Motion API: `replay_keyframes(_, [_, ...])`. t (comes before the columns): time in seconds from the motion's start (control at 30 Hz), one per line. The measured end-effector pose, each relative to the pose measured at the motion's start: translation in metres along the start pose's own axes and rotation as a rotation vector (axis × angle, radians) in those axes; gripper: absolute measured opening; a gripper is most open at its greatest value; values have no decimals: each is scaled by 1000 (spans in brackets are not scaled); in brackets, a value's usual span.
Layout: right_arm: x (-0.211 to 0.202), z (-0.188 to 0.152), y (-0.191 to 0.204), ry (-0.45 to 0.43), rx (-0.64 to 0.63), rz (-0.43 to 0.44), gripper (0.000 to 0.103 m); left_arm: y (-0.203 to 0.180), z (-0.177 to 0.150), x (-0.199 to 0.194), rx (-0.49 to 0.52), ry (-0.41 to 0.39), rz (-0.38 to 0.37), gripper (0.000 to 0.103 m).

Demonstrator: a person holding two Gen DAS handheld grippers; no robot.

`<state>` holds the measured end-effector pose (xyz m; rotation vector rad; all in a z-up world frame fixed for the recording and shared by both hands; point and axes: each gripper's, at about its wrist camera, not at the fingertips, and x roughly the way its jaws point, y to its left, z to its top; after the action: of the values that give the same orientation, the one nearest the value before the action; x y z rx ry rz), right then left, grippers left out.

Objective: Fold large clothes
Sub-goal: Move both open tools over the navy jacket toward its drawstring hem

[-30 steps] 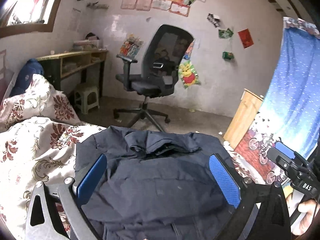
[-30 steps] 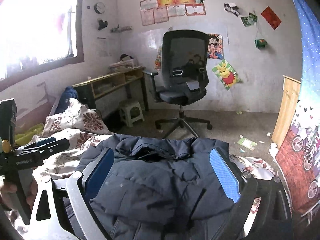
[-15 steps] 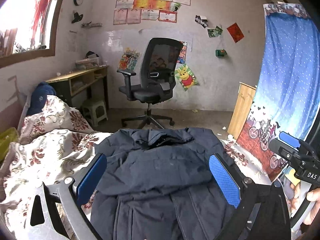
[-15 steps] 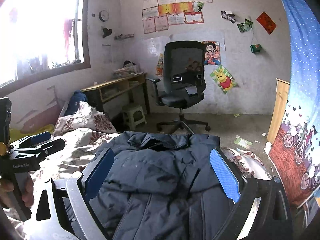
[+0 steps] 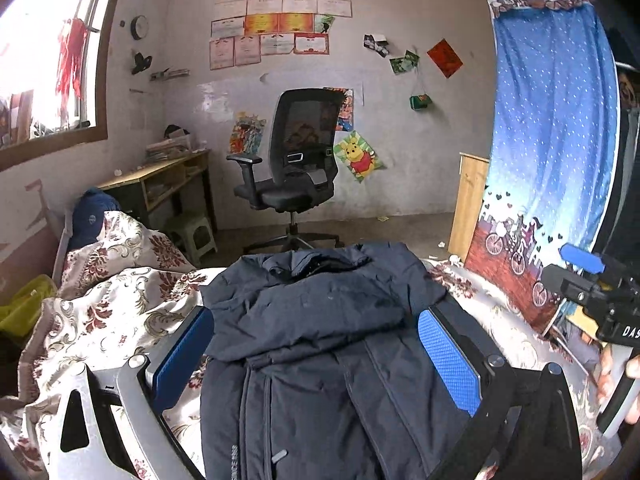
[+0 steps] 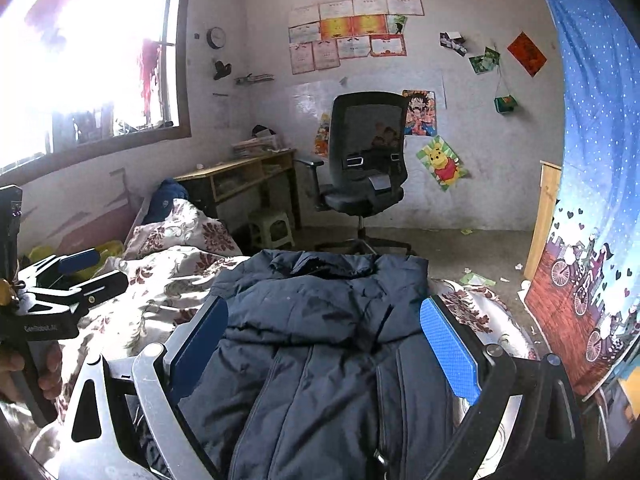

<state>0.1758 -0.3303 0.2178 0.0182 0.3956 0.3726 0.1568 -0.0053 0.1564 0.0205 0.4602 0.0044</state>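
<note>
Jacket [image 5: 320,344] is laid flat on the floral bed [image 5: 120,312], sleeves apparently folded across the chest, lengthwise folds judged outstanding; left tool [image 5: 316,364] and right tool [image 6: 324,352] are held wide, nothing gripped.

A lived-in bedroom: a bed [image 5: 120,312] with floral bedding, a desk [image 5: 160,172] and office chair [image 5: 296,176] beyond it, posters [image 5: 280,28] above the chair.

left wrist: above bed, facing chair [image 5: 296,172] | right wrist: same, alongside | shared: jacket [image 5: 320,340]
</note>
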Motion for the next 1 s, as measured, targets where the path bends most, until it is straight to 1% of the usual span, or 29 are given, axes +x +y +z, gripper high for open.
replay_keyframes(0.17, [-16,-9,8,9,-38,-14,95,0,-17,-10,4,27,-13,103])
replay_keyframes(0.43, [-29,-32,19,54,-96,-69,95,2,-54,-6,16,90,-8,103])
replay_keyframes(0.57, [-26,-45,19,78,-98,-75,95,3,-76,-3,27,121,-10,103])
replay_keyframes(0.87, [-6,-79,17,153,-111,-92,95,-4,-121,9,117,214,-17,103])
replay_keyframes(1.0, [-4,-96,20,185,-139,-87,95,-4,-142,20,116,301,-20,103])
